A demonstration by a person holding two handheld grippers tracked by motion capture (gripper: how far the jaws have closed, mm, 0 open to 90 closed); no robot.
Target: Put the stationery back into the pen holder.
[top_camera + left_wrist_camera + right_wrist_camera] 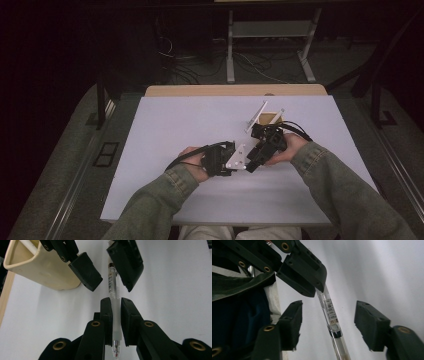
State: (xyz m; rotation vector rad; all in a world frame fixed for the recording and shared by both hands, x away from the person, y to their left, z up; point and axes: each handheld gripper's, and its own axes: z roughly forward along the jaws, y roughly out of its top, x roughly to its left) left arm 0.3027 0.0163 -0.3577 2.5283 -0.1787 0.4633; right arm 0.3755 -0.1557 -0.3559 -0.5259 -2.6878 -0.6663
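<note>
A clear pen [113, 290] with a barcode label on its barrel is clamped by its frosted grip in the left tool [116, 312], whose jaws are pressed tight on it above the white desk [175, 290]. The pen's upper barrel runs on between the jaws of the right tool [328, 322], which stand apart on either side without touching it. From the high view, the two tools, left [235, 154] and right [255, 159], meet near the middle of the desk, held by hands in green sleeves [165, 195]. A cream holder [40, 267] stands just beyond them, on the far right of the desk.
</note>
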